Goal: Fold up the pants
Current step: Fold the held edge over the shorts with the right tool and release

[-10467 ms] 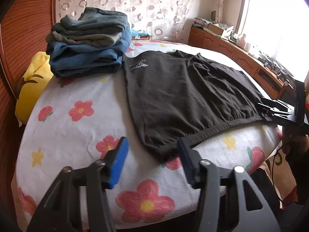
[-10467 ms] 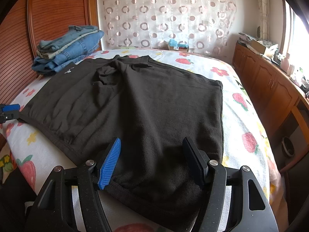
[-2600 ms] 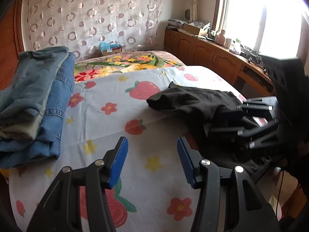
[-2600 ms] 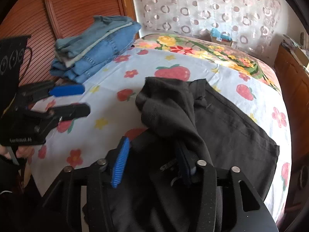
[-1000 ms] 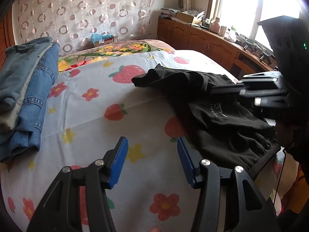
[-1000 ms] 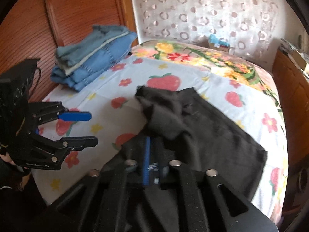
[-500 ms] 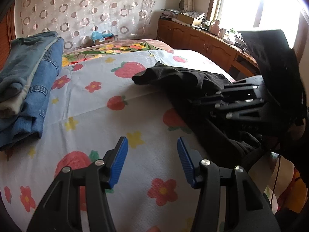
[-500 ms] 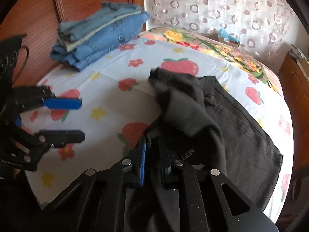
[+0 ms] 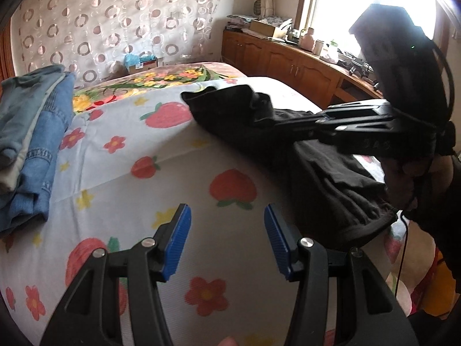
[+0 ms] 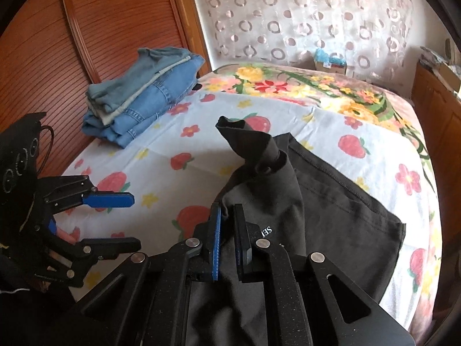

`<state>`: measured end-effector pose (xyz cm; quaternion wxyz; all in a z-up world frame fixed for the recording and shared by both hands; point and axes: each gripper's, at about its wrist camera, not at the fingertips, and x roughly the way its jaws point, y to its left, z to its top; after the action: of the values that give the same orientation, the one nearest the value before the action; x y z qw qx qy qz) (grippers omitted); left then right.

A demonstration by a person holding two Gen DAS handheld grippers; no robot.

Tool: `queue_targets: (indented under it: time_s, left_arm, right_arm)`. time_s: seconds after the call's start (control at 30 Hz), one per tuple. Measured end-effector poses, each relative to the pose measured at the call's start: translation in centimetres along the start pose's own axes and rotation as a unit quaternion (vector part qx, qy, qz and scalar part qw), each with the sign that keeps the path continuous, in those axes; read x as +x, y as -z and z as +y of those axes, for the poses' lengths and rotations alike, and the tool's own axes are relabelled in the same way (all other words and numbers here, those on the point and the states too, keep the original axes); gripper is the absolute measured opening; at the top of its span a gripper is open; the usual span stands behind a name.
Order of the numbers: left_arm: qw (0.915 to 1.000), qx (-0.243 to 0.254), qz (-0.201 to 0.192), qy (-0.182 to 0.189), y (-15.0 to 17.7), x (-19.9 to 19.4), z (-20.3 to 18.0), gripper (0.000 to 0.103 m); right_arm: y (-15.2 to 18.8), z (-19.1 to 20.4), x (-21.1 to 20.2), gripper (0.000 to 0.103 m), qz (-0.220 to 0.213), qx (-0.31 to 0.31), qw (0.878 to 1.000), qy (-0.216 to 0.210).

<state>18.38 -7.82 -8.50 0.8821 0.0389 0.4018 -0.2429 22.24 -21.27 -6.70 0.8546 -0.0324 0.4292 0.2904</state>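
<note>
Right wrist cam: right gripper (image 10: 227, 219) is pinched tight on a fold of the black fabric pants (image 10: 331, 210), which lie rumpled on the floral strawberry-print bedsheet (image 10: 178, 144), one end bunched up toward the middle of the bed. Left gripper (image 9: 226, 233) w/ blue pads hangs over bare sheet, jaws apart, nothing btwn them, just beside the pants. Stack of folded blue denim jeans (image 10: 141, 92) sits by the wooden headboard (image 10: 95, 28), well apart from the pants.
</note>
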Motion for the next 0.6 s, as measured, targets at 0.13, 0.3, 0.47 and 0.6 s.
queue_targets:
  time_s: [0.13,0.3,0.47,0.6]
  left_arm:
    - [1.0,0.007,0.0,0.005,-0.5,0.0,-0.9,0.052]
    - [0.9998,0.013,0.005,0.015,-0.7,0.6,-2.1,0.052]
    - [0.9993,0.019,0.018,0.027,-0.4,1.5,-3.2,0.052]
    - [0.9988,0.026,0.036,0.021,0.0,2.5,-3.8,0.052]
  right_arm:
    - [0.3,-0.4,0.4,0.007,0.005,0.009,1.0,0.0]
    - [0.6,-0.7,0.2,0.007,0.003,0.016,1.0,-0.006]
    - [0.6,-1.0,-0.3,0.007,-0.001,0.021,1.0,-0.006]
    - [0.8,-1.4,-0.6,0.007,-0.002,0.024,1.0,-0.011]
